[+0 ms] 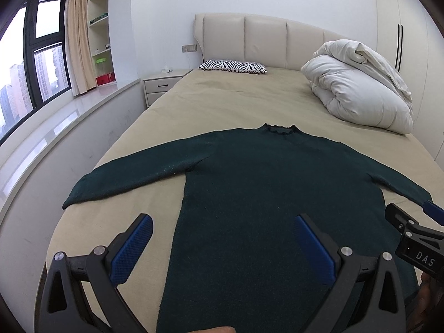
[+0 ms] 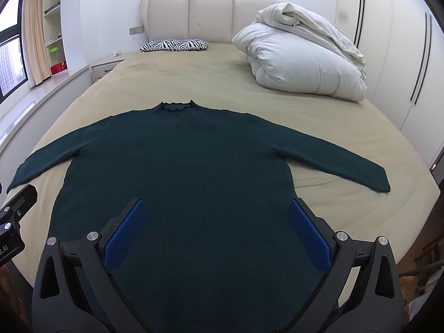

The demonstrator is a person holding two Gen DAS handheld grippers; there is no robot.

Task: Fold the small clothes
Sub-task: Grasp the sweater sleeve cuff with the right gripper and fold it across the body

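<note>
A dark green long-sleeved sweater (image 1: 263, 183) lies flat and face up on the beige bed (image 1: 222, 100), collar toward the headboard and both sleeves spread out. It also shows in the right wrist view (image 2: 180, 166). My left gripper (image 1: 223, 222) is open and empty, held above the sweater's lower left part. My right gripper (image 2: 217, 208) is open and empty above the sweater's lower body. The right gripper's body shows at the right edge of the left wrist view (image 1: 416, 238), over the right sleeve's cuff.
A folded white duvet (image 2: 302, 55) sits at the bed's far right. A zebra-print pillow (image 2: 174, 45) lies by the headboard (image 2: 188, 14). A nightstand (image 1: 163, 86) and a window ledge (image 1: 55, 127) stand left of the bed, wardrobe doors (image 2: 402, 55) to the right.
</note>
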